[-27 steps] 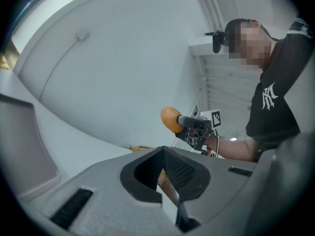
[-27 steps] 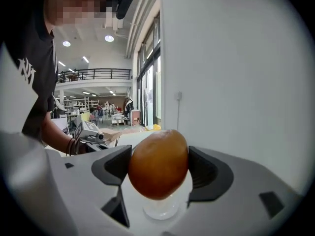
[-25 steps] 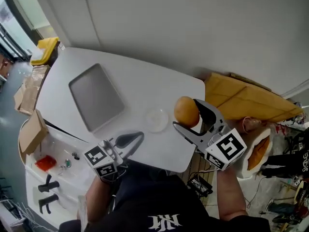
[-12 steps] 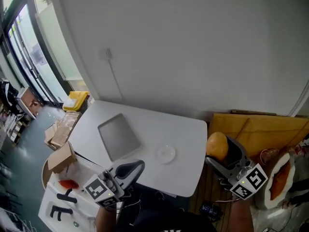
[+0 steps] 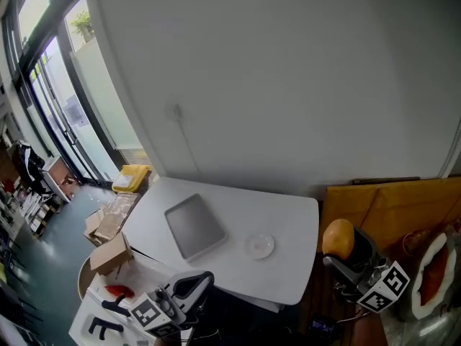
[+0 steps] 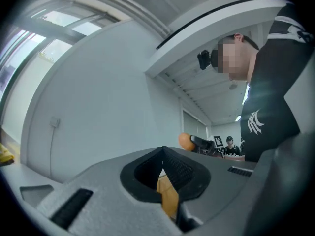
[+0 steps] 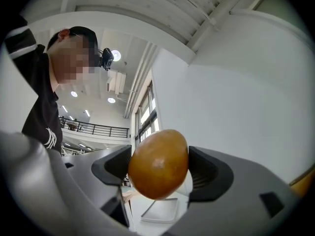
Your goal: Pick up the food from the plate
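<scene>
My right gripper [image 5: 344, 249] is shut on a round golden-brown bun [image 5: 338, 238], held in the air off the right edge of the white table [image 5: 288, 218]. The right gripper view shows the bun [image 7: 158, 163] clamped between both jaws. A small clear plate [image 5: 259, 246] sits bare on the table near the right side. My left gripper [image 5: 193, 282] hangs low in front of the table's near edge, its jaws closed together with nothing between them [image 6: 165, 181].
A grey tray [image 5: 194, 227] lies on the table left of the plate. Brown cardboard sheets [image 5: 389, 207] lean at the right. Cardboard boxes [image 5: 109, 254] and a yellow bin [image 5: 131, 179] stand on the floor at the left. A person is behind the grippers.
The head view has tilted up and pulled back, so the table looks smaller. The right gripper carried the bun rightward, off the table's edge. The left gripper sank toward the bottom.
</scene>
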Tool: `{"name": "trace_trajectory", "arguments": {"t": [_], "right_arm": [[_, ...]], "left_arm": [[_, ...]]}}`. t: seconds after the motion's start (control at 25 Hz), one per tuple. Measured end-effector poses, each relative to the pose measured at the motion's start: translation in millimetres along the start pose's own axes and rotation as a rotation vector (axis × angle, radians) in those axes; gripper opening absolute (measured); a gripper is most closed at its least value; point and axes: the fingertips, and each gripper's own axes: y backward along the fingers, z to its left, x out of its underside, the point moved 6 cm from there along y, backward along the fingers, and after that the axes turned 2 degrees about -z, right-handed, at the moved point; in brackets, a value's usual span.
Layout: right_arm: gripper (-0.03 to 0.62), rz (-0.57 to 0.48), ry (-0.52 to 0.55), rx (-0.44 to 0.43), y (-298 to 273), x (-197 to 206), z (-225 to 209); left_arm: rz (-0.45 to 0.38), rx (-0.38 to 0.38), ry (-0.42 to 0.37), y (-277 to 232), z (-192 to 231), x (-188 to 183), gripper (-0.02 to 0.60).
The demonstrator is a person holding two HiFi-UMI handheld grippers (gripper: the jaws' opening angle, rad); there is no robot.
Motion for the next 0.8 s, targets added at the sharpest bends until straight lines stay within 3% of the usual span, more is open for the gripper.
{"name": "trace_trajectory", "arguments": {"t": [0.24,0.8], "right_arm": [[0.357,0.048,0.016,-0.036,-21.1,1.1,27.7],[0.357,0.119,0.0,-0.103,-51.7,22.3,62.9]], "left_arm": [[0.008,0.042,0.027,-1.6,7.9,-7.6,0.005],[0.111,0.049,0.082,-10.6,22.6,1.1,0.005]]}}
